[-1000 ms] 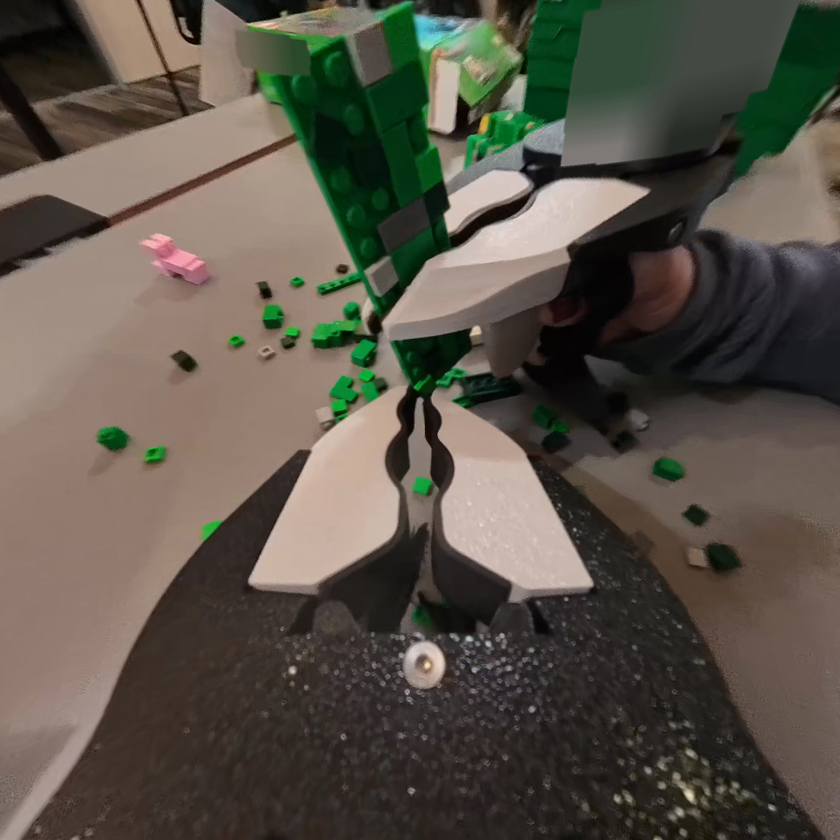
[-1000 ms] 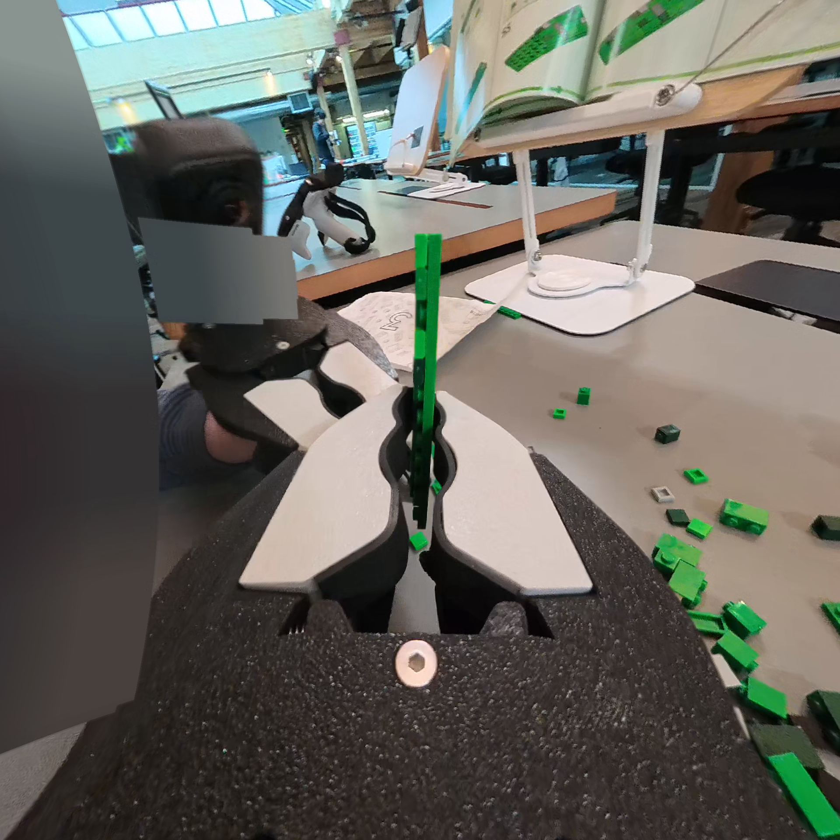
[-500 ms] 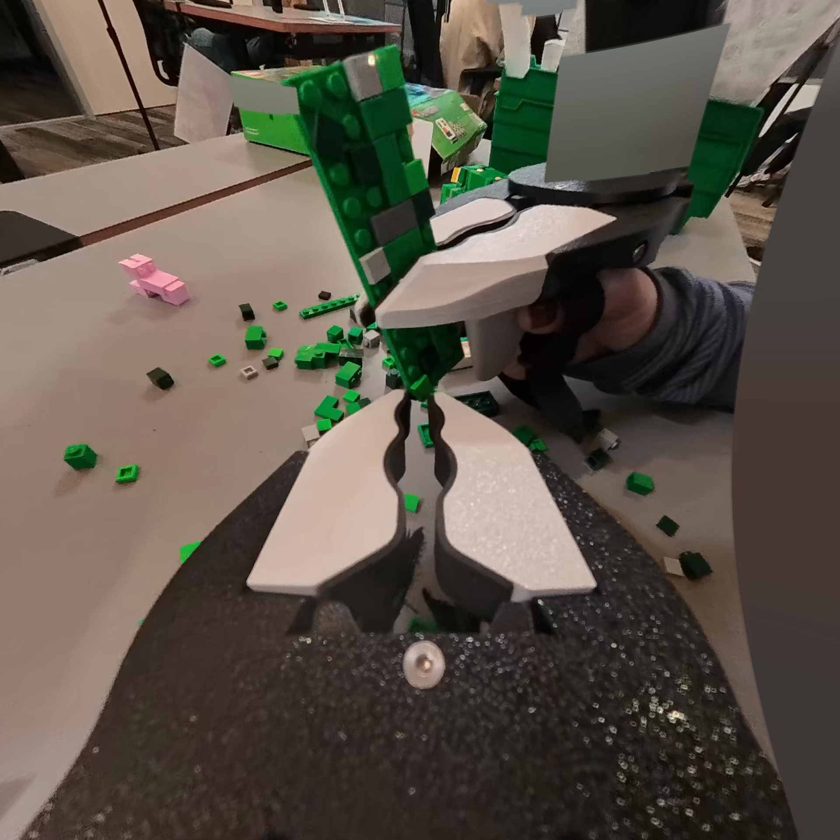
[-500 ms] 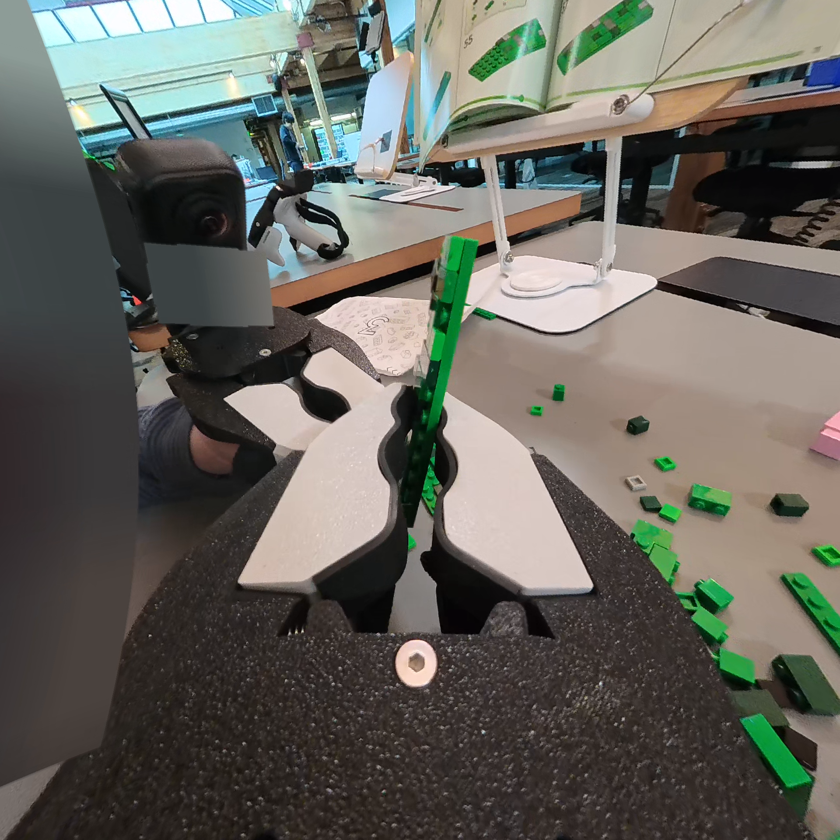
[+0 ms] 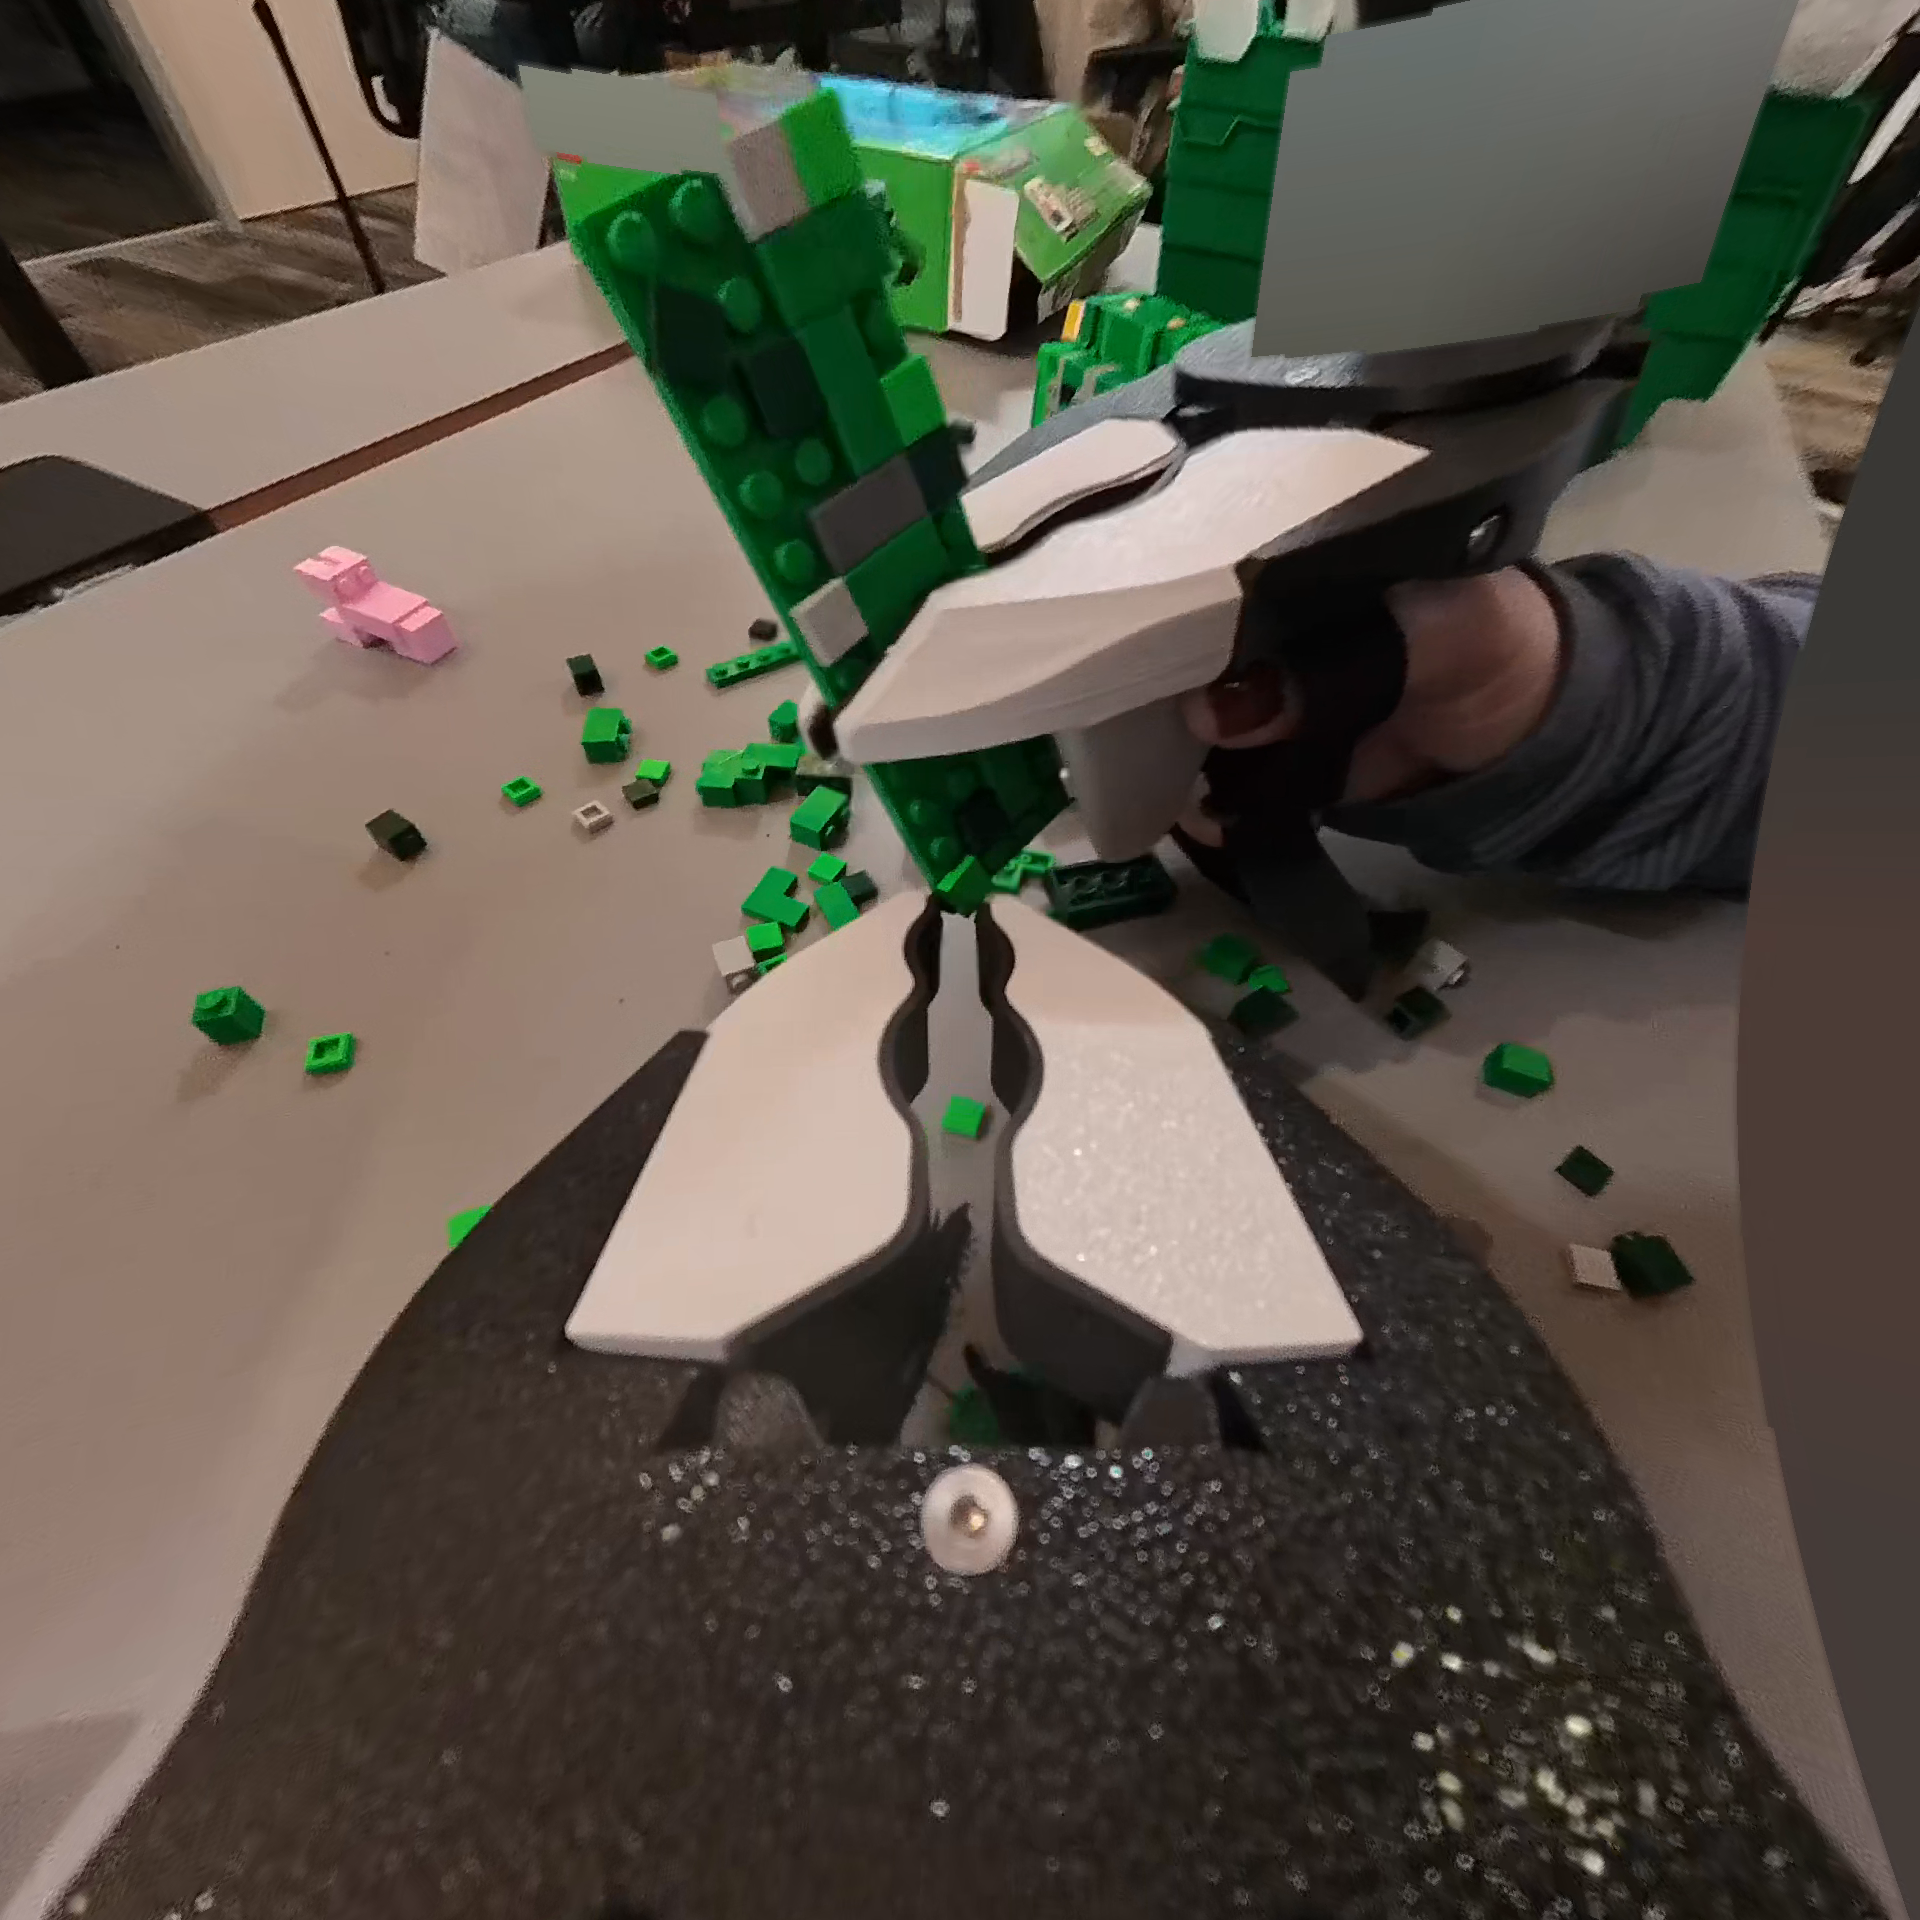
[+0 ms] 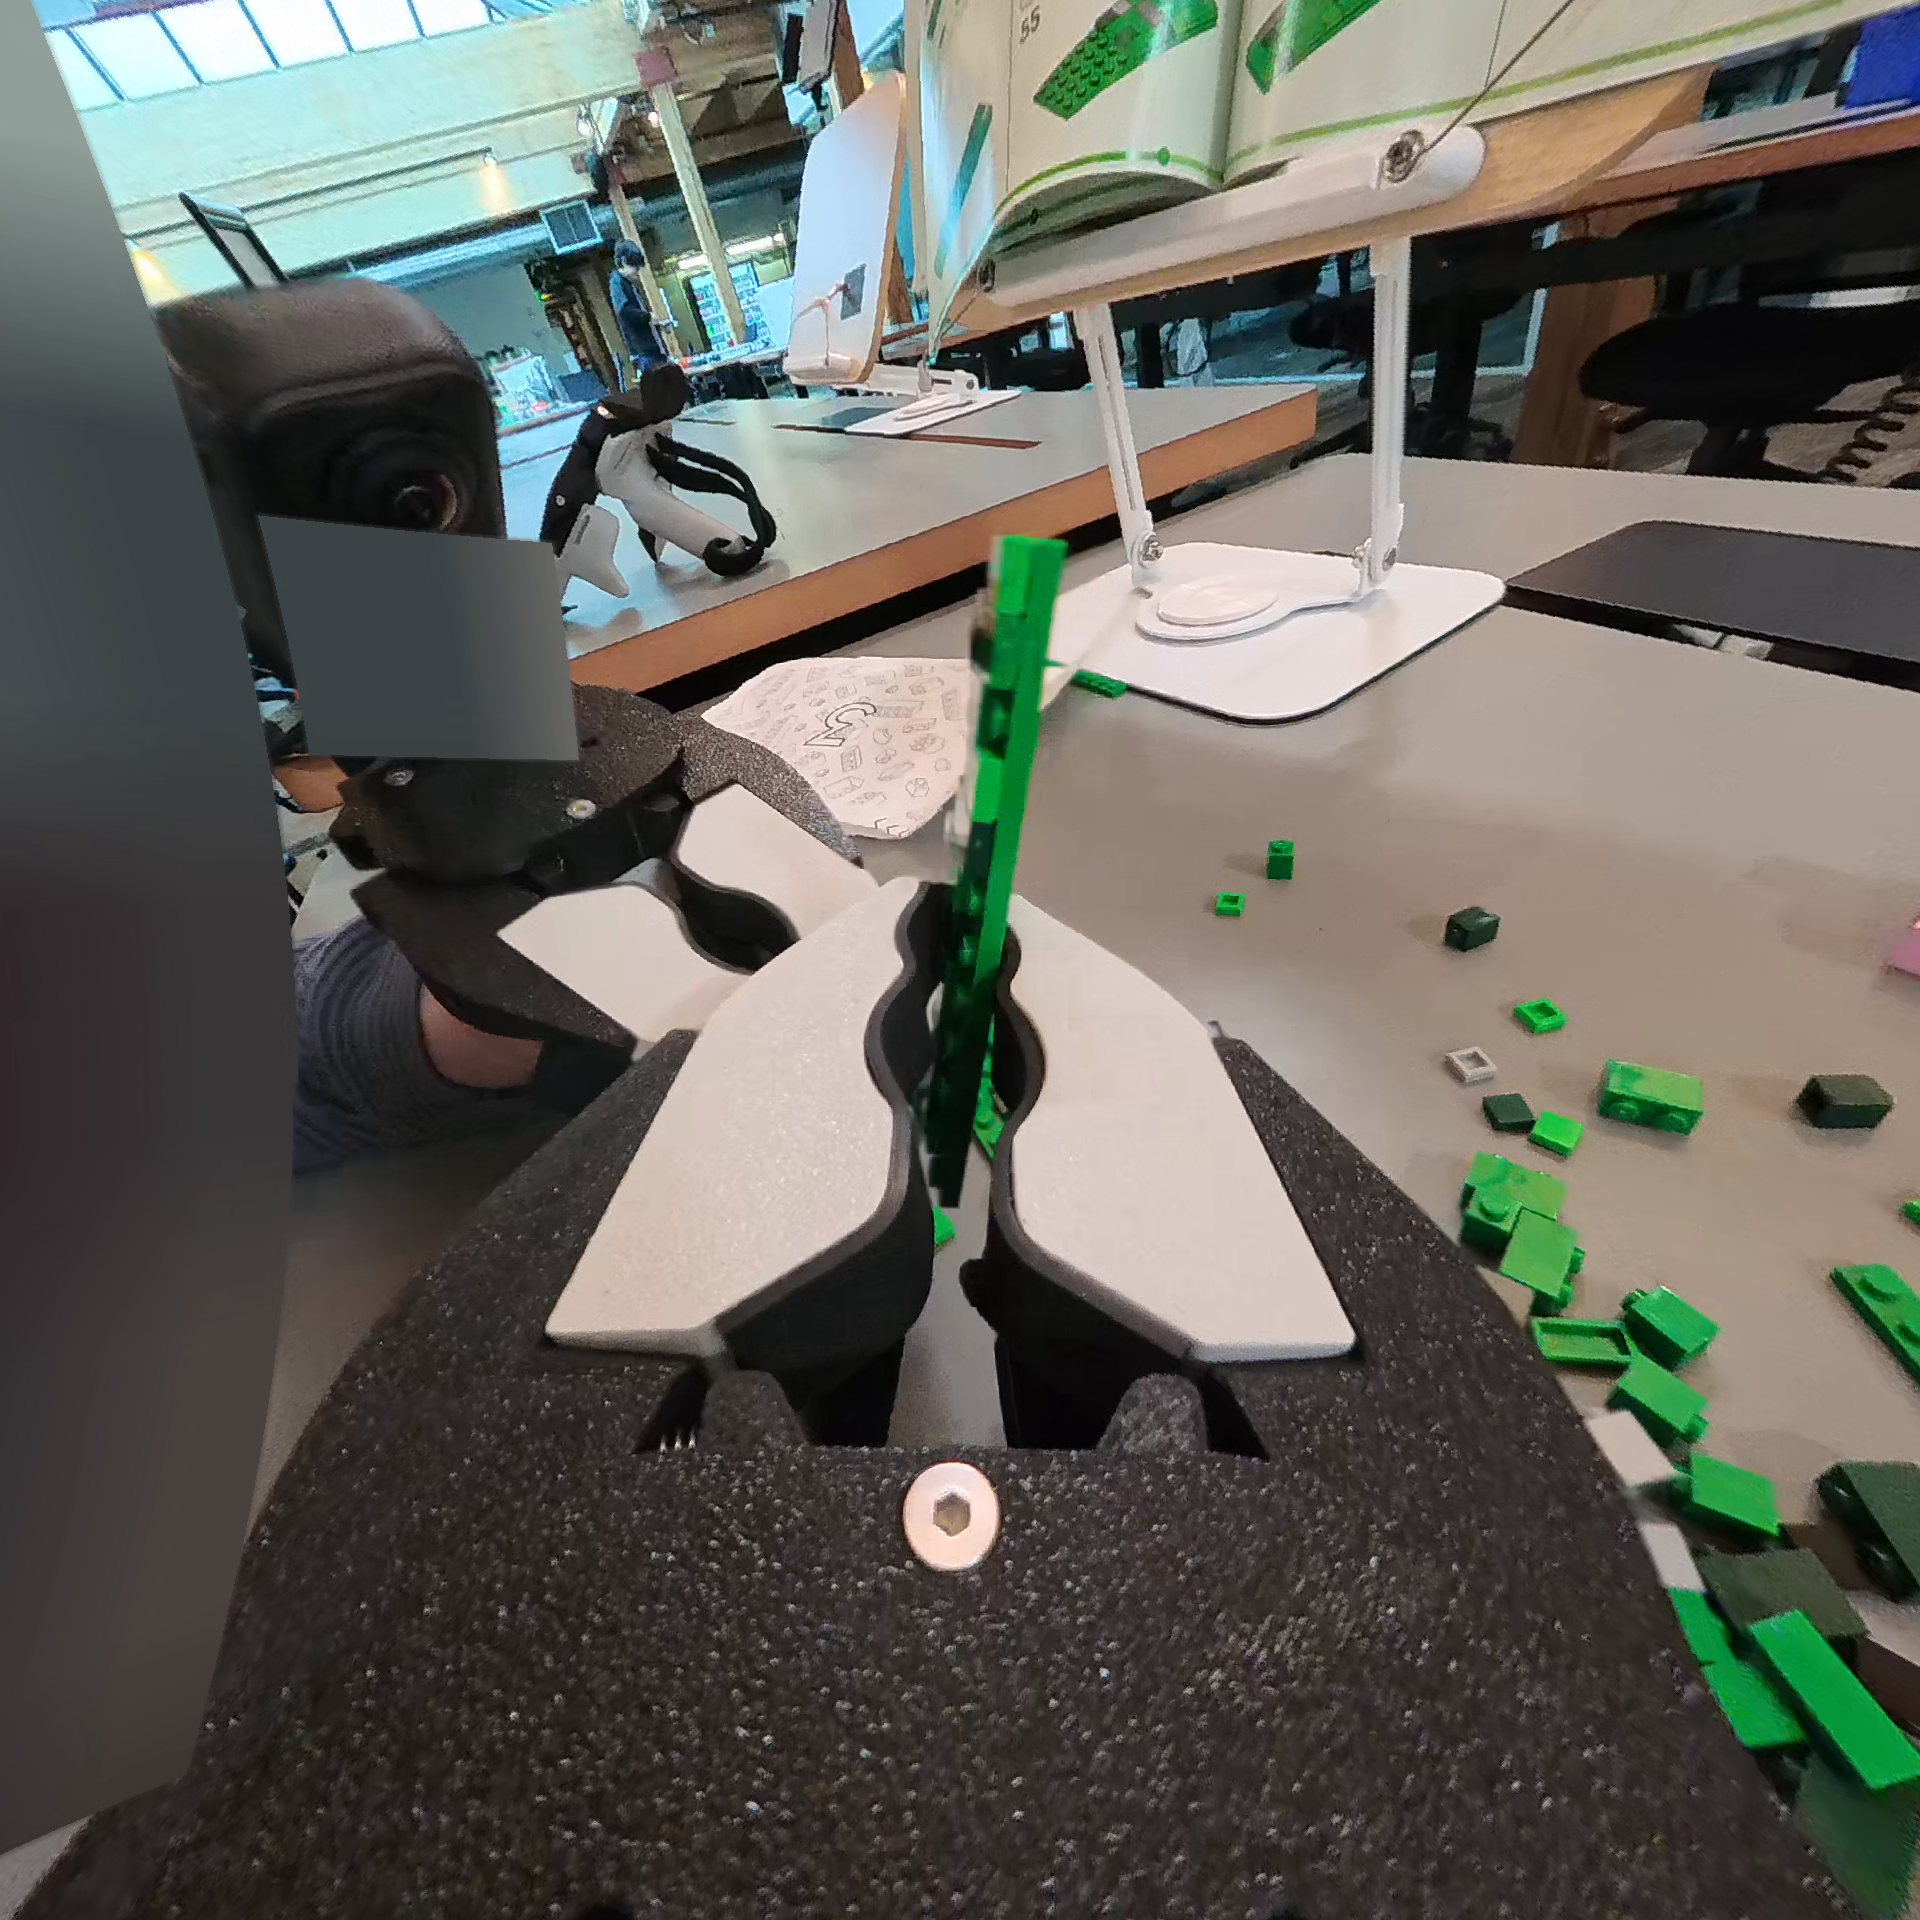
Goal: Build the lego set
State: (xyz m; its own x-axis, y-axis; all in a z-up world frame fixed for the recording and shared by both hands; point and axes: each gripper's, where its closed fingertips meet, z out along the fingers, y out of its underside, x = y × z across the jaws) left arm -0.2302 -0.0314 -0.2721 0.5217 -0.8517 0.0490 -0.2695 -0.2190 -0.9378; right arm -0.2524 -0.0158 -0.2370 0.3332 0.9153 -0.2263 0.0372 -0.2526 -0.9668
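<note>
A long green Lego plate (image 5: 790, 436) carrying green, dark green and grey tiles stands nearly upright over the table. My right gripper (image 6: 961, 904) is shut on its lower half and sees it edge-on (image 6: 1003, 790). It shows in the left wrist view (image 5: 831, 732), held by a hand in a blue sleeve. My left gripper (image 5: 958, 914) is just below the plate's bottom corner. Its jaws are almost closed, pinching a small green piece (image 5: 961, 888) against that corner. In the right wrist view the left gripper's fingers (image 6: 769, 862) sit at the left, tips hidden.
Several loose green, dark green and grey bricks (image 5: 748, 774) lie scattered on the grey table (image 5: 312, 1195), also at the right (image 6: 1652, 1096). A pink pig (image 5: 374, 613), a green box (image 5: 997, 239), a white book stand (image 6: 1299, 623) and a paper bag (image 6: 862, 748) are farther off. Across from one pair of fingers to the other is roughly 4 cm.
The right gripper has turned and tilted the plate: it stood straight upright a second ago and now leans slightly. The left gripper has stayed at the plate's bottom corner.
</note>
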